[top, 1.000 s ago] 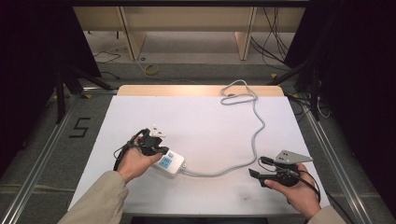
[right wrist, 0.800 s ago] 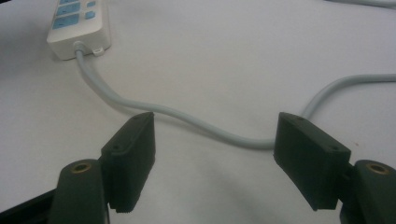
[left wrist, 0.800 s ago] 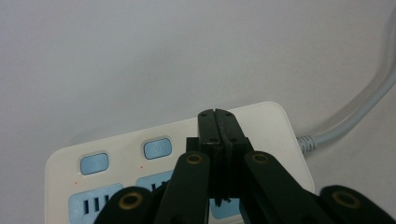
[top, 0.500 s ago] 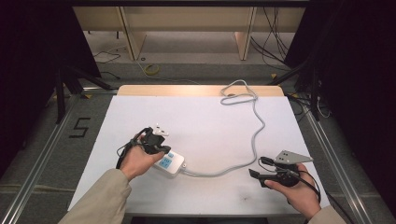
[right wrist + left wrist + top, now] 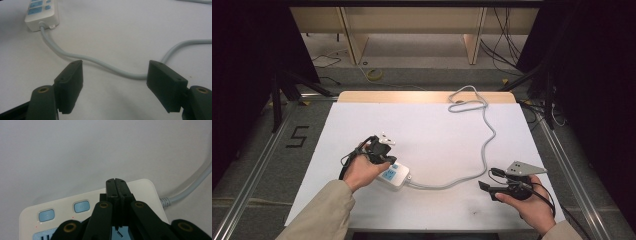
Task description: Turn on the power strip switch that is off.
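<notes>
The white power strip (image 5: 393,175) is found near the tabletop's (image 5: 432,135) front left edge. The left tool (image 5: 116,181) is pressed together above it; the right tool (image 5: 113,75) is spread apart over the grey cable (image 5: 100,63).

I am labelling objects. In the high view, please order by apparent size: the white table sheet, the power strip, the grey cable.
1. White table sheet, clearly largest.
2. Grey cable, long but thin.
3. Power strip, smallest; the left hand-held gripper covers part of it.
</notes>
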Tool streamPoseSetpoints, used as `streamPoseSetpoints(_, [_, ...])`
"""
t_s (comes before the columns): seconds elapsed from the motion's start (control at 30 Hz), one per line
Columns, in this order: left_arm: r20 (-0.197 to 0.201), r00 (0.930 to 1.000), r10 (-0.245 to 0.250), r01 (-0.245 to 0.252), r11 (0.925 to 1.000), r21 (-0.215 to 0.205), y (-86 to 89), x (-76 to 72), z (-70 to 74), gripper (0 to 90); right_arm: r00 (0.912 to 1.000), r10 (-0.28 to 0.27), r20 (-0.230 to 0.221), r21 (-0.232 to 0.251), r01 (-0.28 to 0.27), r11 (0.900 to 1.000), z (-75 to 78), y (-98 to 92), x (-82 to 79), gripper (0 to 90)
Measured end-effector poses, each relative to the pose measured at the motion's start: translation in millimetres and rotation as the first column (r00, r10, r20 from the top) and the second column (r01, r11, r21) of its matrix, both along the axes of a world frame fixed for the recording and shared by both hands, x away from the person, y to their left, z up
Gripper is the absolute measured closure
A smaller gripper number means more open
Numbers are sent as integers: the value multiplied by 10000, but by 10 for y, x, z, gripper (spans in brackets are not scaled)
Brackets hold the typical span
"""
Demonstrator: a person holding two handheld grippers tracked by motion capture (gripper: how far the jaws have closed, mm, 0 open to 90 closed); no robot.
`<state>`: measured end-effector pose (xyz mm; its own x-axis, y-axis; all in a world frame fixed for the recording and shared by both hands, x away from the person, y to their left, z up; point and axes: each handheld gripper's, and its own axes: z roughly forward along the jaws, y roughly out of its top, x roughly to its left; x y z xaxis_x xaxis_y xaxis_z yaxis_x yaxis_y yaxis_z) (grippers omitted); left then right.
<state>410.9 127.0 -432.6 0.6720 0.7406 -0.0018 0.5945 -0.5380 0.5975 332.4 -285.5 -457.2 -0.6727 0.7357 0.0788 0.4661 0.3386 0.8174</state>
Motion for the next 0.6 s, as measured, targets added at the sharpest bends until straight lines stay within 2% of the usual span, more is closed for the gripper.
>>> streamPoseSetpoints(0.6, [-199, 9997, -134, 140, 9996, 260, -68, 48, -33, 898, 10000, 35, -12, -37, -35, 10000, -3, -2, -1, 299])
